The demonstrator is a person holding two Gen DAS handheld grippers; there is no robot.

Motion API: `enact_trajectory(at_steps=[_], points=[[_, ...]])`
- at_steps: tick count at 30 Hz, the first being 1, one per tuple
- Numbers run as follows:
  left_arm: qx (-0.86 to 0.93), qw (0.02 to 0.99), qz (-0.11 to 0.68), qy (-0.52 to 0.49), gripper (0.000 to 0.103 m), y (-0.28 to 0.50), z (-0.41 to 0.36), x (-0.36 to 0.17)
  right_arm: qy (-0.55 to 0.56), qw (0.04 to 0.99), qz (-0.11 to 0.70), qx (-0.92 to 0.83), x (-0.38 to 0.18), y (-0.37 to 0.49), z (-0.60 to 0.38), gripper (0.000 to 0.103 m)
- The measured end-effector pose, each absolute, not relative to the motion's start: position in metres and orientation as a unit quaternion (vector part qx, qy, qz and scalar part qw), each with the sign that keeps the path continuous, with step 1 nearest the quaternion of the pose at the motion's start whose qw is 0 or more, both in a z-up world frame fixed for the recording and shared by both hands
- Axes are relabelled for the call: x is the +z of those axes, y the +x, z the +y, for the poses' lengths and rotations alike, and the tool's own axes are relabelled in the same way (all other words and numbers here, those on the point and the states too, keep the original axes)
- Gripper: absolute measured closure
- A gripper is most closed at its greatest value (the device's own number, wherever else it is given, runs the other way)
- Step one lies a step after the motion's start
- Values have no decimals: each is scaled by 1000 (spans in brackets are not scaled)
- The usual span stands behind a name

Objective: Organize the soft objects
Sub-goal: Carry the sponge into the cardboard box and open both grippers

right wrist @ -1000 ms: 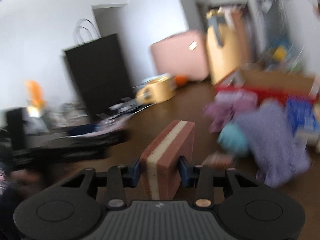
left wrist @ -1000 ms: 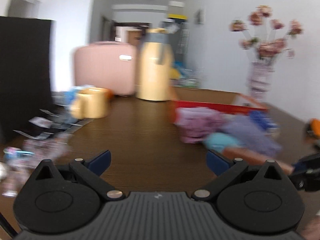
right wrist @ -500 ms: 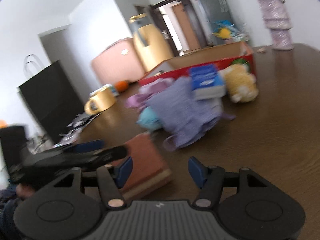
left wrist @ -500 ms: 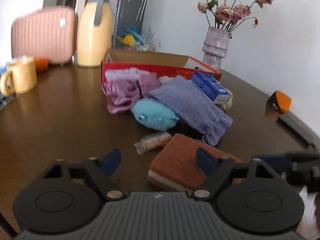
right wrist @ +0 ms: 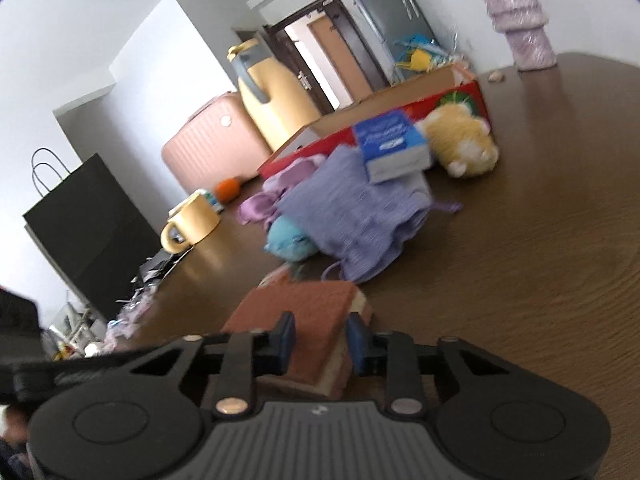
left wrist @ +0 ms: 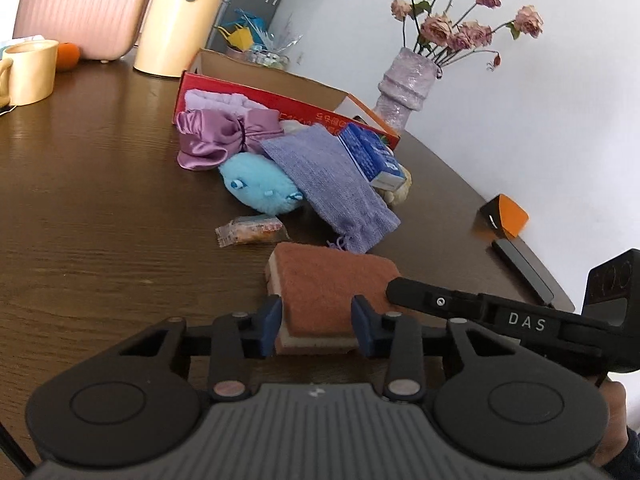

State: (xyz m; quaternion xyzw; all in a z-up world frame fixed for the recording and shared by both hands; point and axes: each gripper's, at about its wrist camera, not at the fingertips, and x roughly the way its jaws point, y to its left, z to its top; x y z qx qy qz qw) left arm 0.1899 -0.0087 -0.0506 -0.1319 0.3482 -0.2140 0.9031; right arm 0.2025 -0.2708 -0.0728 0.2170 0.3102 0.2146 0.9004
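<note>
Gripping sponge: both claws are closing on the brown sponge [left wrist: 334,280]; we squeeze evenly.
Left gripper [left wrist: 316,326]: bottom centre, pads touching sponge sides.
Right gripper [right wrist: 320,342]: bottom centre, pinching sponge corner.
Box [left wrist: 280,98]: upper centre, our likely destination.

Between my left gripper's [left wrist: 316,330] blue pads I record a sponge [left wrist: 334,280]: rust-brown top, cream layer beneath. Ahead of the fingers: a sky-blue plush [left wrist: 260,188], a lavender knitted pouch [left wrist: 332,188], a glossy mauve satin bow [left wrist: 216,136], and a blue-and-white box [left wrist: 370,152]. Beyond them, a red carton [left wrist: 280,102] with brown inner walls. Table [left wrist: 100,208]: dark brown woodgrain. Right of the pouch in my right view, a yellow-and-white plush [right wrist: 462,140].
</note>
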Motion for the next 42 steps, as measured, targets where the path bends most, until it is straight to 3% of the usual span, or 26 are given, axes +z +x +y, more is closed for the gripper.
enact_trajectory(at_steps=[5, 9, 15, 18, 20, 23, 30, 36, 42], points=[[-197, 900, 356, -156, 65, 206, -7, -53, 232, 894, 315, 217, -77, 212, -270, 76], [-197, 896, 361, -171, 72, 202, -2, -54, 245, 891, 318, 212, -77, 210, -270, 77], [-201, 892, 364, -176, 70, 190, 5, -53, 242, 891, 323, 208, -72, 196, -270, 79], [-194, 896, 359, -176, 67, 196, 7, -55, 247, 891, 325, 199, -75, 194, -271, 70], [-199, 889, 367, -190, 67, 202, 9, -59, 238, 895, 325, 190, -73, 193, -269, 70], [-217, 883, 368, -193, 75, 202, 7, -59, 227, 901, 316, 194, -74, 193, -266, 77], [-222, 910, 297, -185, 75, 204, 6, -14, 229, 906, 289, 209, -49, 190, -265, 79], [-226, 918, 272, -181, 75, 340, 8, 51, 145, 942, 213, 217, 27, 269, -254, 79], [-161, 916, 327, -168, 75, 516, 8, 57, 174, 915, 289, 222, 58, 480, -250, 79]])
